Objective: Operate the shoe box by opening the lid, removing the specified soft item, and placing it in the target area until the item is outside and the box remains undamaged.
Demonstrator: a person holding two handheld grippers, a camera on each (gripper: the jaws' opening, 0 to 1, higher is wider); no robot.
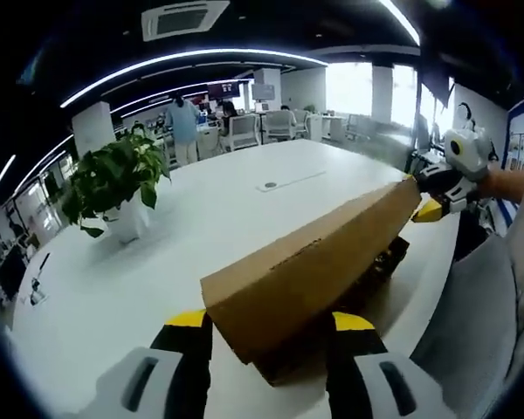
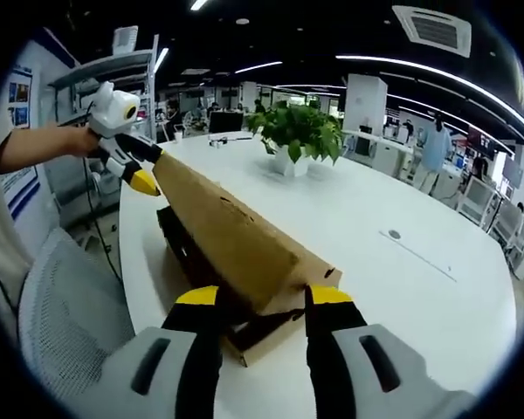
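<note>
The brown cardboard lid of the shoe box is raised and tilted over the box base, which rests on the white table. My left gripper is shut on the lid's near end, a yellow-tipped jaw on each side. At the lid's far end is my right gripper, held by a hand. In the right gripper view, my right gripper clamps the near end of the lid, and my left gripper holds the far end. Dark contents show under the lid; what they are is unclear.
A potted green plant stands on the table beyond the box. A grey mesh chair sits at the table edge beside the person's arm. Desks, chairs and people are far off in the office.
</note>
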